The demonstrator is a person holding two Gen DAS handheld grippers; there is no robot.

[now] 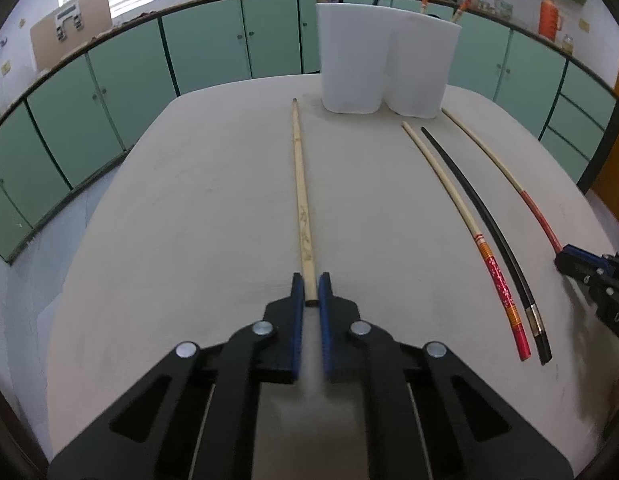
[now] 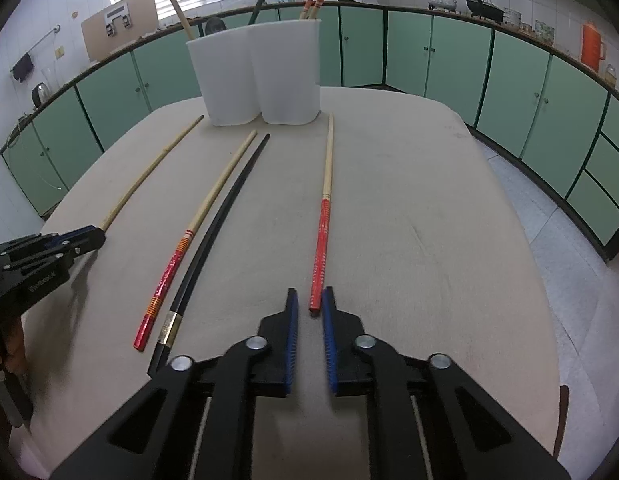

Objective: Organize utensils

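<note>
On the bench (image 1: 189,200), four chopsticks lie loose while several others already stand in the white holder (image 1: 373,64) at the far edge, so by my reckoning the sorting is roughly half done; the plain bamboo chopstick (image 1: 301,200) lies lengthwise, narrow tip toward the holder, butt end between the fingers of the left gripper (image 1: 311,290), which is nearly closed around it though I cannot tell if the pads yet touch; to its right lie a red-handled chopstick (image 1: 465,220) and a black chopstick (image 1: 481,216) just beside each other, tips likewise toward the holder; furthest right, another red-ended chopstick (image 2: 324,216) points the same way, its butt just between the tips of the right gripper (image 2: 309,300), whose jaws stand apart, holding nothing.
</note>
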